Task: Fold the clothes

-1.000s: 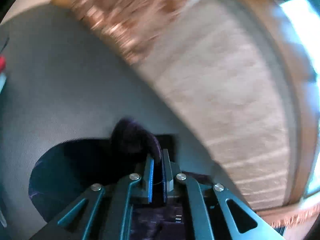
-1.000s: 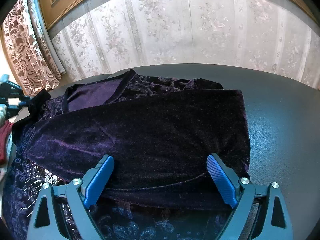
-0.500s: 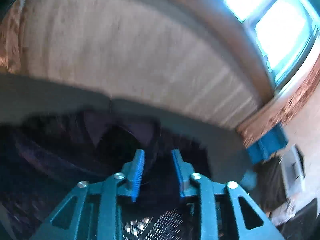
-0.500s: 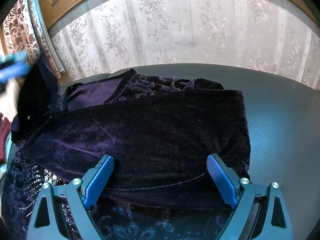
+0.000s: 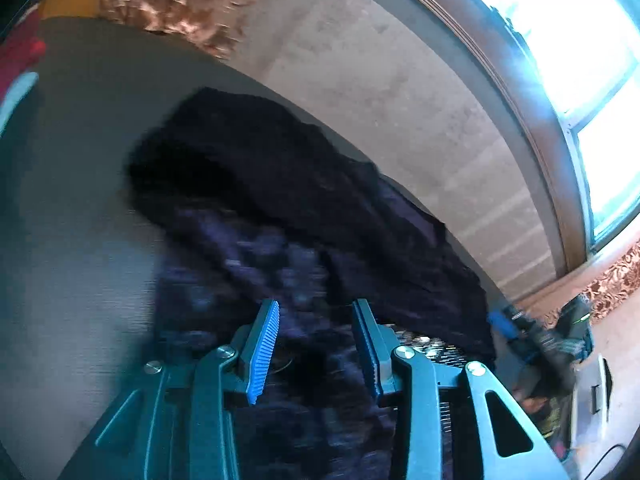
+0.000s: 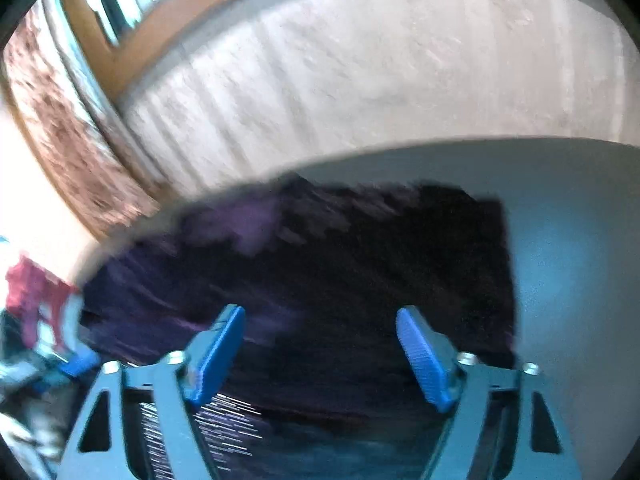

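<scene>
Velvet garment [image 5: 280, 208] now released, left hand-held gripper [image 5: 316, 344] having just opened.

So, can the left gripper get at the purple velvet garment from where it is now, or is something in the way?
Probably yes. The left gripper is open, its jaws having just been opening, with nothing between them, and the purple velvet garment lies directly ahead on the grey table with nothing in between.
</scene>
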Demonstrator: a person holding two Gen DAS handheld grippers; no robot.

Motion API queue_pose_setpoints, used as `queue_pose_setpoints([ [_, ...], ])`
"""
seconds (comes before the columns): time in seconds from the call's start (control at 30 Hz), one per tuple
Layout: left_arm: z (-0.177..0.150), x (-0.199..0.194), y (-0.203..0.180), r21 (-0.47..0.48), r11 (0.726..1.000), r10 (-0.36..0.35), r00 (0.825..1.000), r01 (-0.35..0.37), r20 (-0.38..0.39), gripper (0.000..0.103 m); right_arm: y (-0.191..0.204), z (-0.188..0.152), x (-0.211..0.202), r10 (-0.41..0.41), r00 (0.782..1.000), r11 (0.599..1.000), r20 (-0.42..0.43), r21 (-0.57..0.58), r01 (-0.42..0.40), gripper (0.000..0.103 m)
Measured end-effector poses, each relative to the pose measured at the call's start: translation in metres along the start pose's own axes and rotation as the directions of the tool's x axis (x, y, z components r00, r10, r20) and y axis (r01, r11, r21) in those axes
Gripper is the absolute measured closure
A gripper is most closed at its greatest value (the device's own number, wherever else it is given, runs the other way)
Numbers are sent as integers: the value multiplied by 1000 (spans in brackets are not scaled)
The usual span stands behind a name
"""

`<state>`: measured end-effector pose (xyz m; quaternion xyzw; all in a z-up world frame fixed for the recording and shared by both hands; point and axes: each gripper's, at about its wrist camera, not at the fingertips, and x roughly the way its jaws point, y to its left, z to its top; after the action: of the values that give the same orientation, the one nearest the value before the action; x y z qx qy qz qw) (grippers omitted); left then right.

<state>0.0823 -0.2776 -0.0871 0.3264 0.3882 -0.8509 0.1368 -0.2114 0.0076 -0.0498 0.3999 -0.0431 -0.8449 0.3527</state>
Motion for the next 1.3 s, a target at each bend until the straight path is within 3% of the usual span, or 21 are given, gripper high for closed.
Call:
queue_pose_setpoints([
  [0.17, -10, 6, 6, 25, 1000, -4, 1000, 4, 7, 66, 47, 5, 41, 117, 989, 993, -94, -11, -118, 27],
  [0.33, -17, 6, 12, 44, 998, -42, 999, 41, 32, 65, 64, -2, 84, 104, 978, 995, -179, 21, -102, 41],
  [0.4, -18, 5, 17, 17, 997, -77, 996, 77, 38, 66, 71, -3, 90, 65, 981, 998, -185, -11, -68, 52],
  [0.47, -19, 4, 22, -1, 994, -107, 993, 108, 47, 66, 84, -2, 96, -18, 978, 996, -207, -92, -1, 88],
  [0.57, -19, 3, 23, -13, 991, -131, 990, 132, 58, 66, 93, 0, 99, -78, 969, 985, -235, -166, 40, 94],
  [0.63, -19, 4, 24, -17, 990, -136, 989, 138, 62, 66, 104, 5, 93, -114, 964, 970, -241, -236, 56, 95],
  [0.73, -21, 2, 26, -18, 989, -144, 987, 145, 65, 66, 124, 26, 67, -130, 973, 946, -191, -319, 64, 95],
  [0.83, -21, 2, 26, -24, 988, -150, 986, 151, 67, 66, 132, 59, 18, -111, 990, 941, -87, -329, 77, 95],
  [0.97, -21, 1, 25, -32, 988, -151, 987, 153, 60, 66, 128, 78, -32, -85, 996, 954, -19, -291, 76, 96],
  [1.07, -20, 0, 24, -44, 988, -147, 988, 149, 42, 65, 115, 71, -53, -111, 994, 957, -3, -269, 106, 96],
  [1.2, -17, -5, 19, -41, 990, -133, 991, 133, 3, 63, 71, 49, -51, -174, 984, 970, -47, -182, 162, 96],
  [1.3, -12, -5, 25, -116, 973, -205, 979, 201, -22, 61, 33, 32, -42, -195, 977, 978, -90, -97, 186, 96],
])
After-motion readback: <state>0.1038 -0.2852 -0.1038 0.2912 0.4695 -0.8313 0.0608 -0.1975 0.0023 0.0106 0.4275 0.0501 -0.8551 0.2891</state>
